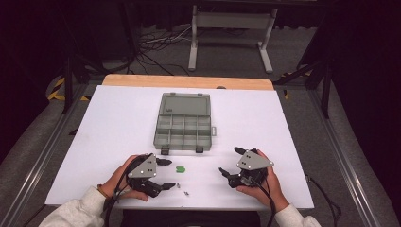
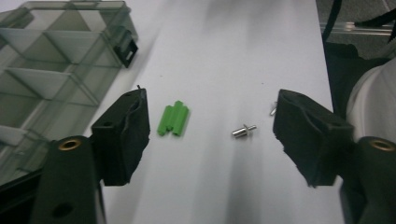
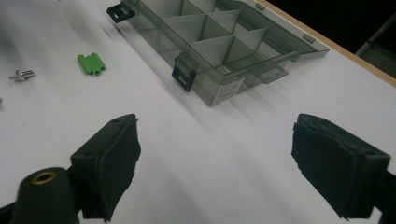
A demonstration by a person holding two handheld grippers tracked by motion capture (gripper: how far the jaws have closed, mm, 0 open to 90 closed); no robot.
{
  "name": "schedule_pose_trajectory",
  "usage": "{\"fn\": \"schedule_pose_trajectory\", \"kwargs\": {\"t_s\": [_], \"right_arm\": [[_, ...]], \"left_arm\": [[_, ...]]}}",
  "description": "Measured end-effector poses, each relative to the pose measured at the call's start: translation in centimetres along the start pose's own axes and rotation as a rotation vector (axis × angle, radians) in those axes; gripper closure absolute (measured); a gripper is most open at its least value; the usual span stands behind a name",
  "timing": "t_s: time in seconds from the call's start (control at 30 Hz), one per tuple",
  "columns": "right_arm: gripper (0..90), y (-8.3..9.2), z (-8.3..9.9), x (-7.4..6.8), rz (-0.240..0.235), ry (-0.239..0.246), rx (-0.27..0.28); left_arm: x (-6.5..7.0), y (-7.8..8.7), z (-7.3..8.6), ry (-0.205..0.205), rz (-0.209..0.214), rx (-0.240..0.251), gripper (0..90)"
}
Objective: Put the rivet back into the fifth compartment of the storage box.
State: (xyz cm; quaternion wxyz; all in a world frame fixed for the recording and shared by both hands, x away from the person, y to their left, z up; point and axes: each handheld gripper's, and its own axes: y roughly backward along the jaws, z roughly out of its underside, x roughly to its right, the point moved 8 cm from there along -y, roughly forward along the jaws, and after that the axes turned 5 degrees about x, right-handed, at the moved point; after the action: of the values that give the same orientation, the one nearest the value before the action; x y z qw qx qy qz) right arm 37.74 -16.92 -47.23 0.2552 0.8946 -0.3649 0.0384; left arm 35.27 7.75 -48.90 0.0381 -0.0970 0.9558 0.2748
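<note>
Left tongs [image 1: 166,173], open, flank a green block [image 2: 173,120] and a small metal pin [image 2: 243,131] lying apart on the white worktop [image 1: 113,123]. Behind stands an open compartment box [image 1: 183,124]. Right tongs [image 1: 230,161], open, hold nothing.

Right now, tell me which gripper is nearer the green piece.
Left. The left gripper has the green piece lying between its open jaws, untouched; the right gripper sits farther off on the piece's other side.
</note>
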Motion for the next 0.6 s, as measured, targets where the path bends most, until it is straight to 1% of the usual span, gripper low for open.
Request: {"fn": "schedule_pose_trajectory", "kwargs": {"t_s": [0.03,0.07,0.1,0.13,0.17,0.2,0.23,0.27,0.3,0.37,0.43,0.5,0.57,0.6], "right_arm": [[15.5,0.0,0.0,0.0,-0.001,0.001,-0.002],[15.6,0.0,0.0,0.0,-0.001,0.003,-0.002],[15.6,0.0,0.0,0.0,-0.001,0.005,-0.001],[15.6,0.1,0.0,0.0,-0.001,0.003,0.0],[15.6,0.0,0.0,0.0,-0.001,0.002,0.0],[15.6,0.0,0.0,0.0,-0.002,0.002,-0.002],[15.6,0.0,0.0,0.0,-0.004,0.003,-0.004],[15.6,0.0,0.1,0.0,-0.004,0.003,-0.007],[15.6,0.0,0.1,0.0,-0.004,0.003,-0.007],[15.6,0.0,0.1,-0.1,-0.003,0.01,-0.008],[15.6,-0.1,0.1,-0.1,-0.004,0.01,-0.009],[15.6,-0.1,0.1,-0.2,-0.006,0.01,-0.011],[15.6,-0.2,0.1,-0.2,-0.007,0.013,-0.015],[15.6,-0.2,0.1,-0.2,-0.007,0.013,-0.015]], "left_arm": [[0.2,-0.2,0.2,-0.001,0.014,-0.011,33.7],[0.3,-0.5,0.3,-0.006,0.024,-0.02,35.3],[0.5,-0.7,0.5,0.003,0.036,-0.035,37.2],[0.6,-0.9,0.5,-0.006,0.042,-0.034,39.7],[0.7,-1.1,0.6,-0.006,0.057,-0.036,42.1],[0.7,-1.1,0.6,-0.006,0.057,-0.036,43.9],[0.9,-1.4,0.8,-0.011,0.076,-0.048,45.8],[1.0,-1.6,0.9,-0.013,0.084,-0.054,47.1],[1.0,-1.6,0.9,-0.013,0.084,-0.054,48.0],[1.1,-2.0,1.0,-0.01,0.1,-0.067,49.1],[1.1,-2.4,1.3,-0.002,0.108,-0.084,50.7],[1.1,-2.5,1.3,0.005,0.115,-0.09,50.8],[0.9,-2.7,1.5,0.011,0.107,-0.103,51.8],[1.0,-2.8,1.5,0.014,0.116,-0.102,51.8]]}}
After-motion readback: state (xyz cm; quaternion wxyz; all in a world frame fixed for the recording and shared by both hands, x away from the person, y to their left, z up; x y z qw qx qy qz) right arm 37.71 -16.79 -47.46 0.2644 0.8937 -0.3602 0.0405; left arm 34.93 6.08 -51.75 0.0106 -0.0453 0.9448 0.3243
